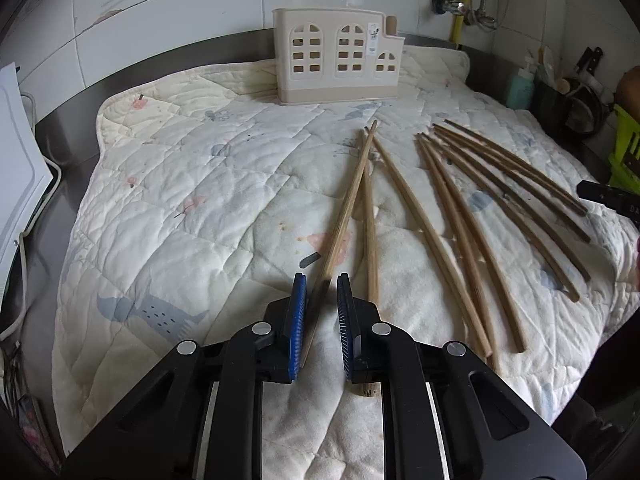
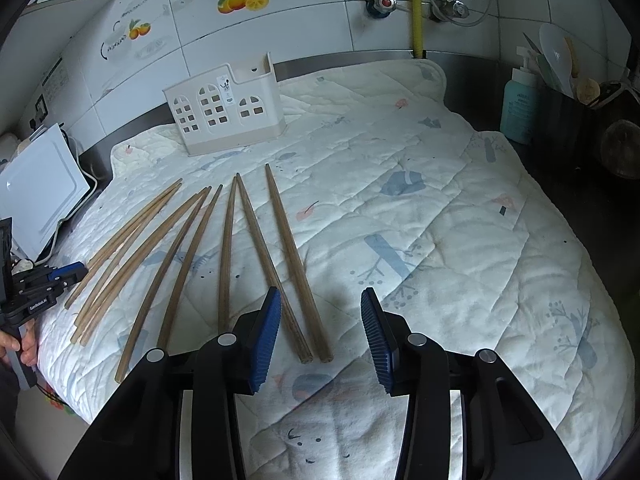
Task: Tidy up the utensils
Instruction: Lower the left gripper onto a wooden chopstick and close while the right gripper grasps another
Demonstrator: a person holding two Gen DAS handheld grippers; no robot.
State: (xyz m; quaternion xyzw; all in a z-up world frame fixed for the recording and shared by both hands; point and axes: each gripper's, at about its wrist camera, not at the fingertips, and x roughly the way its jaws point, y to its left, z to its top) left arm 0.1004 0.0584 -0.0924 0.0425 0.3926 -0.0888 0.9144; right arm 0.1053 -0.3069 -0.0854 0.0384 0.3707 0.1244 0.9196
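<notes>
Eight or so chopsticks lie fanned across the quilt, thin tips toward the caddy that stands upright at the back edge by the tiled wall; I can't get an exact count where they overlap. None is in the caddy that I can see, so this is the very start of the sorting.

The left gripper is down low on the leftmost stick, which runs up between its blue pads. The jaws are narrowed but a gap shows on either side of the wood, so I read this as closing in, not yet clamped. That stick crosses over its neighbour near the tips, and the thick end sits right at the left pad.

The right gripper hangs wide open and holds nothing, poised over the two rightmost sticks, which lie side by side beneath its left pad.

The step in hand, as I judge it: first pick, left side. Next it needs a full squeeze on the thick end, a clean lift so the crossed neighbour isn't dragged along, then a swing up to vertical over one of the caddy's compartments. A thin round stick could roll or pivot in the pads, so a firm, centred grip matters.
</notes>
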